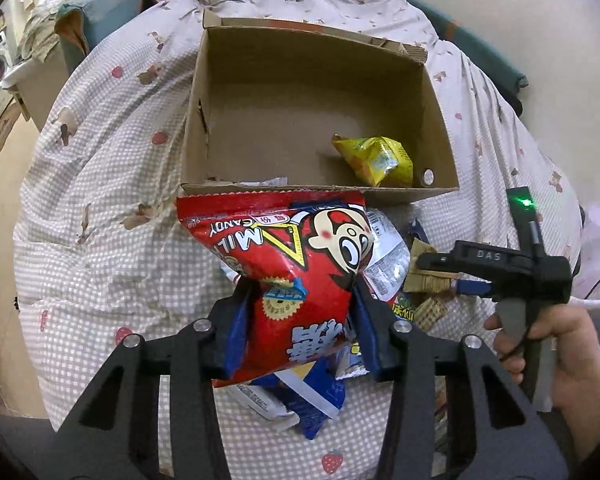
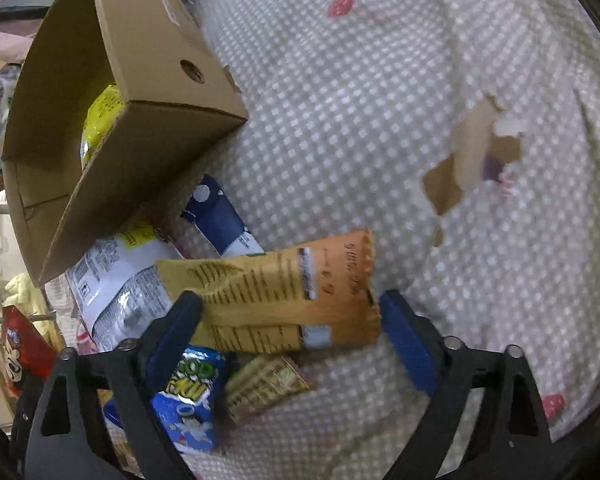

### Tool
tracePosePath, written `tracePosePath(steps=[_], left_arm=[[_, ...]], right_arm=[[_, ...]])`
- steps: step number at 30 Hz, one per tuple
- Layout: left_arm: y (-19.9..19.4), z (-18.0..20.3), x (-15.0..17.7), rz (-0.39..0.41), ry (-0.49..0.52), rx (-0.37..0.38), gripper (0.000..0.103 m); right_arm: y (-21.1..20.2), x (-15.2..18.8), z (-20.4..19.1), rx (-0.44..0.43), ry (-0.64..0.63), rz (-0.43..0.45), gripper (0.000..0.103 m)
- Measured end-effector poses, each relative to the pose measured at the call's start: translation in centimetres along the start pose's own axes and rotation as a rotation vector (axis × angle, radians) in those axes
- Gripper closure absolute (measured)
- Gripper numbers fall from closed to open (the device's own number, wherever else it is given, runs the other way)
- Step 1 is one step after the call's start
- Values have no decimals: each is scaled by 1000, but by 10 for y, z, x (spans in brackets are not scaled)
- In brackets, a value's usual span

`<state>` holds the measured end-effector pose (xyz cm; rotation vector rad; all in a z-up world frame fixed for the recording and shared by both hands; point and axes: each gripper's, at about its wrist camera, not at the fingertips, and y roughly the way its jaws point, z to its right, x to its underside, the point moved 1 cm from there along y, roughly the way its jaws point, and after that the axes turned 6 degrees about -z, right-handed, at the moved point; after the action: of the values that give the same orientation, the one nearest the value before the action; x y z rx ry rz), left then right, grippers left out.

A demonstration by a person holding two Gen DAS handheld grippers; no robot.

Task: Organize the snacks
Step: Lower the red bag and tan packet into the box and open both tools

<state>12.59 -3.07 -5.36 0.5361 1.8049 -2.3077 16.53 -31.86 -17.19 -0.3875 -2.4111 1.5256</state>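
Obs. Cardboard box (image 1: 320, 112) sat open-topped on the checked bedspread (image 1: 100, 184), upper centre of the left wrist view. One yellow packet (image 1: 376, 160) already lay in its lower right corner; rest of the floor bare. Box placed just beyond the snack pile, presumably so each item needs only a short carry.

Left gripper (image 1: 300, 320): jaws closed onto the lower half of the red milk-candy bag (image 1: 284, 264), lower centre of frame. Bag held print upside down, its serrated top edge level with the near wall of the box. Judged mid-carry toward the box; grip low on the bag, so the upper part flopped forward.

Under it the remaining pile: blue packet (image 1: 316, 400), silver-white pouch (image 1: 388, 256), small biscuit packs (image 1: 428, 304), all touching or overlapping.

Right gripper (image 2: 292, 312): jaws fairly wide, an orange-tan packet (image 2: 284, 296) lying crosswise between them. Left finger touched the packet's end; right finger looked just short of the other end. Frame blurred; could not tell whether a grip was made. Judged to be lining up the next pick.

In the right wrist view the box (image 2: 112, 128) filled the upper left, side hole showing. Blue-green packet (image 2: 188, 396) and a tan wafer pack (image 2: 264, 384) lay at lower centre.
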Motion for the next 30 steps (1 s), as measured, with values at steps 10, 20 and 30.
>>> tracePosePath(steps=[10,20,30], left_arm=[[-2,-10,-2,2,-51,15,62],[-11,-13,0,28,-71,21,62],[-26,-29,-2,99,-118,-49,63]], right_arm=[[-16,9,-16,117,-154,69,64],[-89,33,-7,9,-186,253,83],[-142,72,-33,-213,-298,378,83]])
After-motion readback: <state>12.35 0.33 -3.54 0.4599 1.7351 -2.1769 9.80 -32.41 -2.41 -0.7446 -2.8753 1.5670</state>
